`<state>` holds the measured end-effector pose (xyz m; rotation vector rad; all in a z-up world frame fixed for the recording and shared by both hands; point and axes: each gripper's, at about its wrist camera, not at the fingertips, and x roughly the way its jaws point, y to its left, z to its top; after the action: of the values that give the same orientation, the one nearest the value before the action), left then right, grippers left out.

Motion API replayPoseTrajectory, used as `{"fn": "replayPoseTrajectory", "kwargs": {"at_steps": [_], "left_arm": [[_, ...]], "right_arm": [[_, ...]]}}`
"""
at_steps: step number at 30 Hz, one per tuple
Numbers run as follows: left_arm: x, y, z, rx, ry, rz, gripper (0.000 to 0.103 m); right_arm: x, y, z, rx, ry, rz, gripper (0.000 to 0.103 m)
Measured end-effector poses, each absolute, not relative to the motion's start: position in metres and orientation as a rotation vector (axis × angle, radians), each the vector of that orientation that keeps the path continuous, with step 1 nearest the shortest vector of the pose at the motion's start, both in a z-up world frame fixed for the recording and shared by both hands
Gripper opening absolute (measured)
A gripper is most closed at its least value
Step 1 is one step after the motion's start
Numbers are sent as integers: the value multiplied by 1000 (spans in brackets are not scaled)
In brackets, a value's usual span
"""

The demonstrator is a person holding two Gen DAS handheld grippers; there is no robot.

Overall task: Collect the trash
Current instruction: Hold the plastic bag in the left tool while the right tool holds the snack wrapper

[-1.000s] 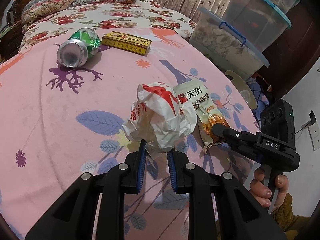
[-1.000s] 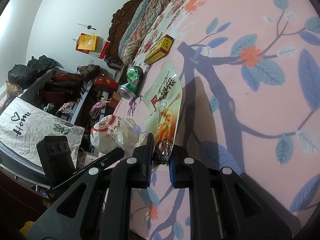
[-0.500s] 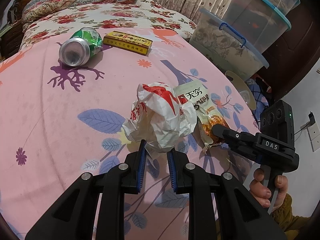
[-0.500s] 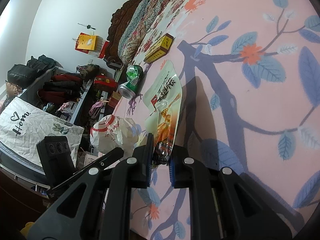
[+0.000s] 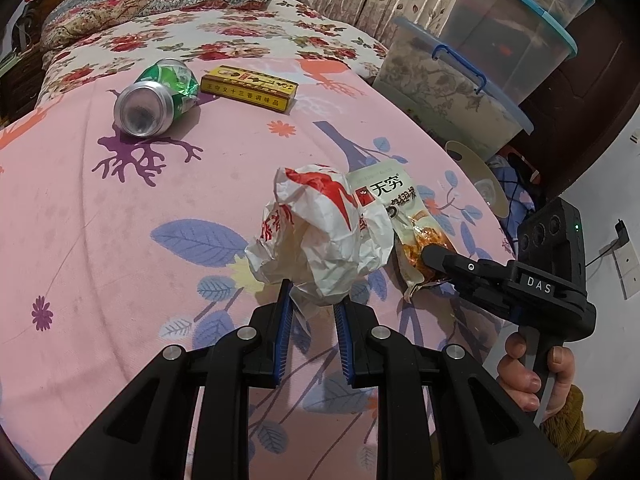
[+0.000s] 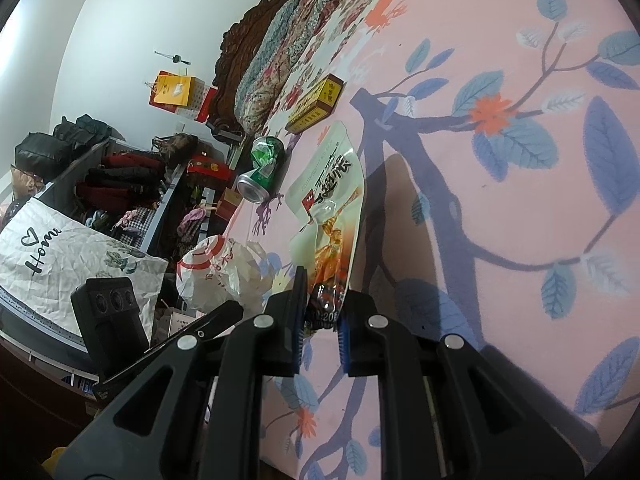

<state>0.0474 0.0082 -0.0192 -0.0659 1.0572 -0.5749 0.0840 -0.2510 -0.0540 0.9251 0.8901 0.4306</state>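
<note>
Simultaneously, two pairs of tongs work a pink leaf-print bedspread (image 5: 120, 240) strewn with trash. Left tongs (image 5: 310, 300) have their blue pads pressed against the lower end of a crumpled white-and-red paper wrapper (image 5: 320, 232), clamped on it, near the bed's edge. Right tongs (image 6: 322, 308) are closed on the dark bottom edge of an orange-and-white snack pouch (image 6: 332, 208), which lies flat just beside the wrapper; whether the two overlap or merely touch is hard to tell through the fisheye. Farther up the bed, well apart from both, a dented green can (image 5: 156, 96) lies on its side next to a yellow box (image 5: 250, 88). Stacked clear storage bins (image 5: 480, 64) stand beside the bed.
</note>
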Motion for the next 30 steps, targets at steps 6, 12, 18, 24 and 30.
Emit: {"fn": "replayPoseTrajectory", "kwargs": {"at_steps": [6,12,18,24,30], "left_arm": [[45,6,-16,-61,1052,-580,19],[44,2,-16,-53,1051,-586,19],[43,1,-16,-51,1051,-588,19],[42,-1,-14,-49,1049,-596,19],[47,-16,-5,-4,1034,-627,19]], "right_arm": [[82,-258,-53,932,875,421,16],[79,-259,-54,936,875,419,16],[79,-260,-54,935,872,418,16],[76,-266,-54,937,859,411,16],[68,-278,-52,944,837,382,16]]}}
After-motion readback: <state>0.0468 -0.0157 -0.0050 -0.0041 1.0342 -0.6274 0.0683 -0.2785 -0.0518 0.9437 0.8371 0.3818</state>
